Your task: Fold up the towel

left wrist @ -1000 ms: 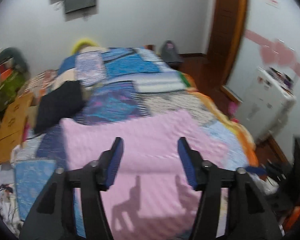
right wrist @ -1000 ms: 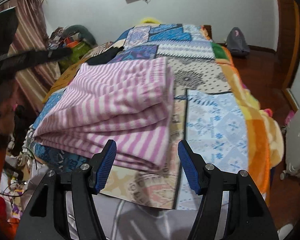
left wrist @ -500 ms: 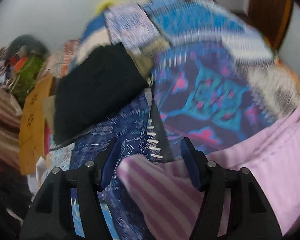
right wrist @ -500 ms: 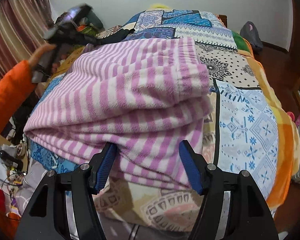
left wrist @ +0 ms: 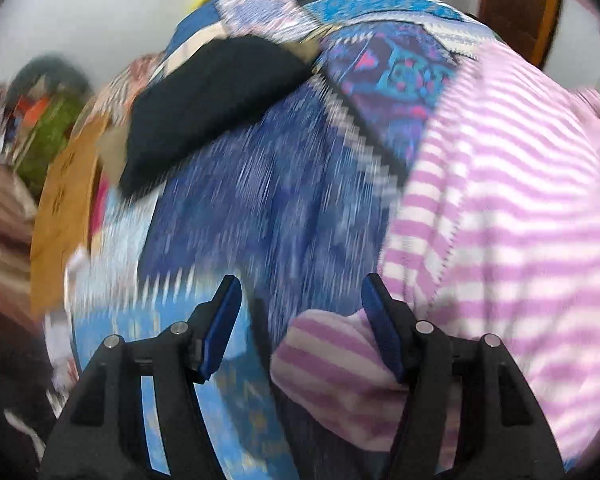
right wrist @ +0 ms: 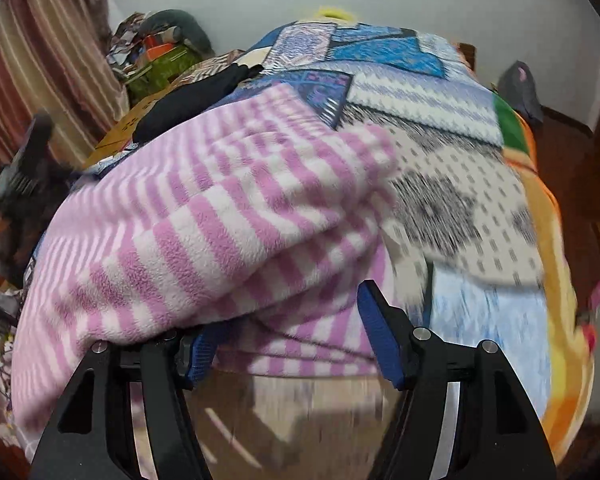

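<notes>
1. Step, my read: both tongs are at the near edge of the folded towel, about to take hold for another fold. No grip made yet.
2. Towel (right wrist: 220, 216): pink-and-white striped fleece, several layers thick, lying on the patchwork bed (right wrist: 452, 200). It fills centre-left of the right wrist frame and the right side of the left wrist frame (left wrist: 520, 208).
3. Right tongs (right wrist: 288, 332): spread wide, holding nothing. The towel's near folded edge sits between the jaws; the upper layer drapes over the left-hand finger and hides its tip. The right-hand finger (right wrist: 380, 340) lies against the towel's lower layers.
4. Left tongs (left wrist: 300, 328): spread wide, holding nothing. A loose striped corner lies at lower centre-right of the frame, against the inner face of the right-hand finger (left wrist: 380, 332). The left-hand finger is over bare bedspread, apart from the towel.
5. Next move calls for: closing each pair on its corner, catching all layers, not just the top one. Left tongs need to shift toward frame right to centre the corner first.
6. Both views are motion-blurred; exact contact is hard to confirm.
7. Black cloth (left wrist: 204, 96) on the bed, upper left of the left frame, clear of the towel.
</notes>
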The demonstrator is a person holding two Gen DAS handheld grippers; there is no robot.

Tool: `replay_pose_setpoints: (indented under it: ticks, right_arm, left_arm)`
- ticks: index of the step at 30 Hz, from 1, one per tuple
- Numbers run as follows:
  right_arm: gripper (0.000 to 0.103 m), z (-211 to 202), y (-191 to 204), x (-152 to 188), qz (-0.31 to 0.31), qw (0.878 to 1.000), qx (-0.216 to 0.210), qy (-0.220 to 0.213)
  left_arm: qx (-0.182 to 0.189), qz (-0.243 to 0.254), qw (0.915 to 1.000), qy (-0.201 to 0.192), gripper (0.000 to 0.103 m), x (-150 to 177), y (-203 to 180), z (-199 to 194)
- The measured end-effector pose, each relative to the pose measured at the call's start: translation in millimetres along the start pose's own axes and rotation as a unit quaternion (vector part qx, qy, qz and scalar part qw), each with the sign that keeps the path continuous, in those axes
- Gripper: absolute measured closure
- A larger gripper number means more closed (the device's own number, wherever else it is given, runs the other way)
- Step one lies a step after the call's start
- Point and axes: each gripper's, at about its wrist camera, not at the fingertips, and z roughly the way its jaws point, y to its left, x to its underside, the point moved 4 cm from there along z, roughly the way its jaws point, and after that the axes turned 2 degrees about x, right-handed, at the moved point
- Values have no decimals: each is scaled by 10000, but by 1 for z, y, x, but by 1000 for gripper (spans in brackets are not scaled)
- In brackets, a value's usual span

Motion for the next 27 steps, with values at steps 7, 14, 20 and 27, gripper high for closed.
replay_pose_setpoints:
  ticks: [7, 14, 20, 27]
  right_arm:
    - [43, 34, 10, -45, -423, 9991, -48, -65]
    - [43, -15, 0, -37, -233, 9990, 148, -352]
    - [43, -69, 13, -19, -347, 9972, 327, -572]
    - [43, -100, 52, 12, -439, 9962, 77, -747]
  left_arm:
    - [189, -1020, 9946, 98, 43, 62, 6, -26]
    - [229, -686, 9973, 118, 64, 73, -32, -53]
    - [-50, -748, 9971, -90, 63, 73, -33, -73]
    - [28, -1122, 9913, -684, 61, 69, -12, -122]
